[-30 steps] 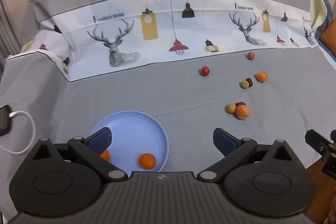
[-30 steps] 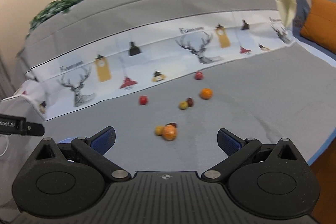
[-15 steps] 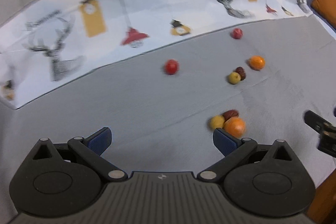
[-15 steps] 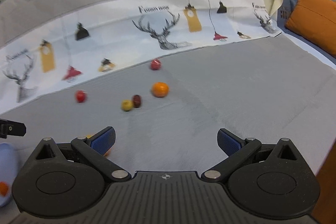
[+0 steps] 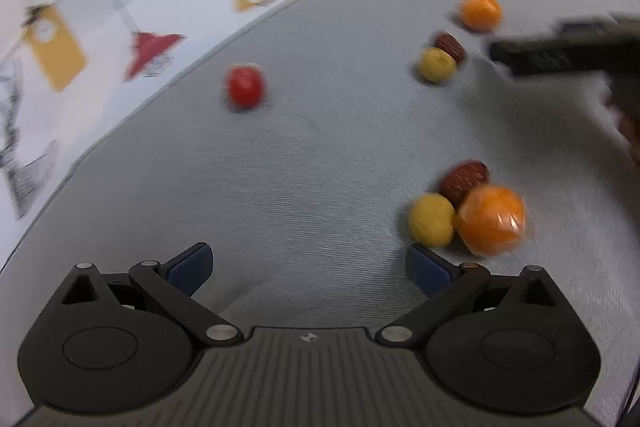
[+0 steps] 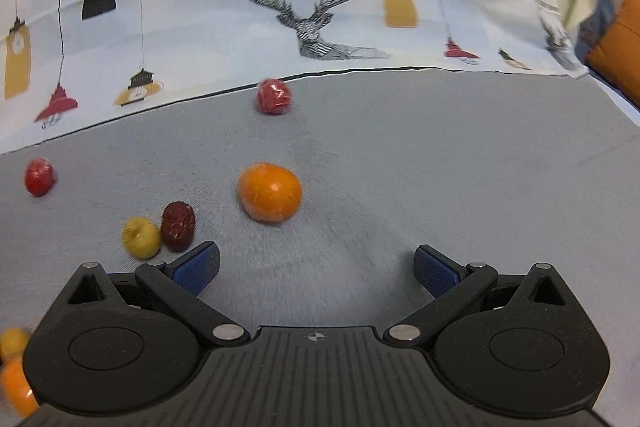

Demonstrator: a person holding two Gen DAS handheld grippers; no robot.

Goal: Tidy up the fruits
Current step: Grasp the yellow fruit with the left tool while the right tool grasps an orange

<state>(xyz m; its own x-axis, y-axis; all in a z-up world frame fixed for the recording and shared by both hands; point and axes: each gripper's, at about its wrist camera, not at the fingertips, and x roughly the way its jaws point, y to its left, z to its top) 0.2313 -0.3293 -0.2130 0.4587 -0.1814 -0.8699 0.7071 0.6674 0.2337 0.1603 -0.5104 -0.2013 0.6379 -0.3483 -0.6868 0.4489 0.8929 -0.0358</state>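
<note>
Both the left gripper (image 5: 308, 263) and the right gripper (image 6: 316, 263), fingers spread and empty, seem to be reaching for fruit on the grey cloth (image 6: 400, 147); the orange (image 6: 269, 193) at 11 o'clock needs centring next.

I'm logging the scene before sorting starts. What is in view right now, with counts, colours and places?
oranges: 2, orange; near one in a cluster, far one alone.
yellow fruits: 2, yellow; one touching the near orange, one beside a date.
dates: 2, dark red; one behind the near cluster, one farther.
red fruits: 2, red; one mid-cloth, one by the printed band.
cloth: 1, grey, white deer-print band.
cushion: 1, orange, far right.
left claw: open.
right claw: open.
</note>
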